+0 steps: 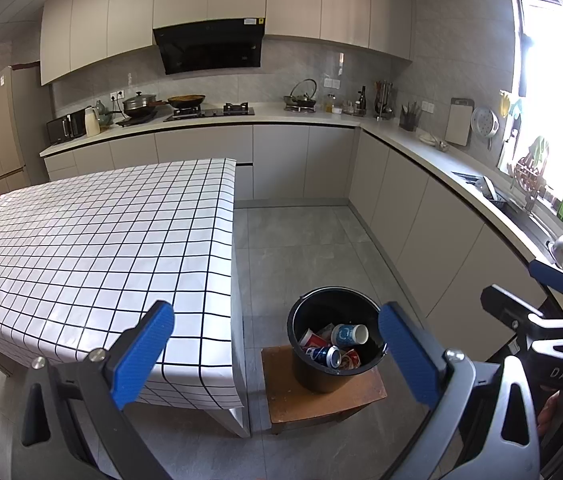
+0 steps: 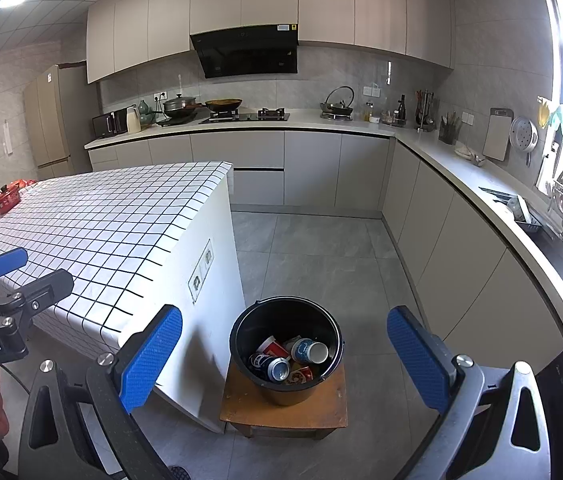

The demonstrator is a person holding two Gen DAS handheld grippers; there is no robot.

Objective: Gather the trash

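Left gripper (image 1: 275, 354) spread wide, holding nothing | right gripper (image 2: 284, 360) likewise apart, bare | black bucket (image 2: 241, 332) below, between the fingers, on wooden stool (image 2: 241, 404) | paper cup (image 2: 309, 351), soda can (image 2: 269, 365), wrappers inside | checkered table (image 1: 81, 232) just left

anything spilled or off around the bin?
Nothing stands out. The black bucket sits upright on the wooden stool, with the cups and can inside it, none on the floor. Left gripper and right gripper are both open and empty.
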